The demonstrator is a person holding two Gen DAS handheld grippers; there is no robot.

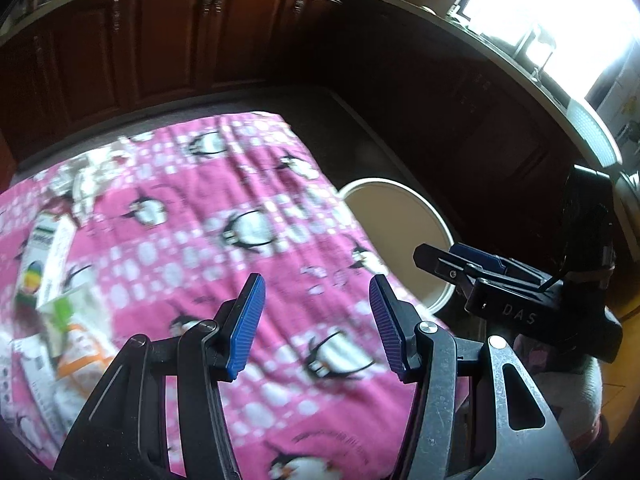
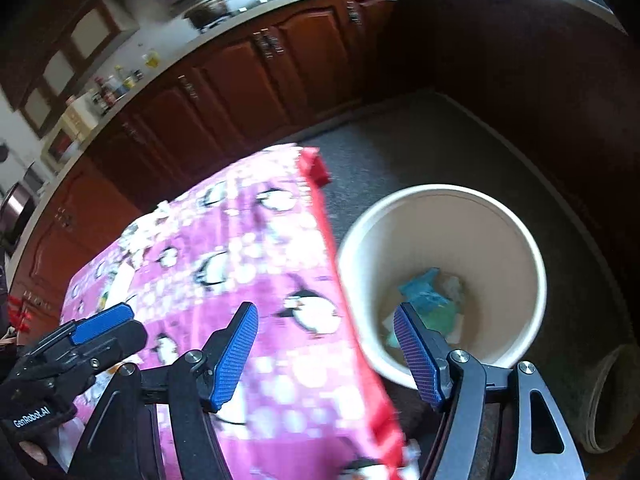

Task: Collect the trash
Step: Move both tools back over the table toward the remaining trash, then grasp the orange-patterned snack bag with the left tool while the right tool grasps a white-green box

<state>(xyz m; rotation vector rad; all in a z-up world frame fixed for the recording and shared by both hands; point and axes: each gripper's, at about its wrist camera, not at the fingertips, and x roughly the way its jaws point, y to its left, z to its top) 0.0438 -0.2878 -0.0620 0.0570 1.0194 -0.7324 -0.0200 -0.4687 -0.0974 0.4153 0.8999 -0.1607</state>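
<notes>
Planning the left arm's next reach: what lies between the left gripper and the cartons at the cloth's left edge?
In the left wrist view, only bare penguin cloth separates the open left gripper from the cartons.

Only readable stuff: "DAS" in pale letters on the black body of the right gripper over by the bin, and "GenRobot.AI" in white on the left gripper, near-left corner.

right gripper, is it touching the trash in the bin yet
Apart. The right wrist view shows the right gripper open and empty, well above the bin; the blue and green trash lies at the bottom, far below the fingertips.
</notes>
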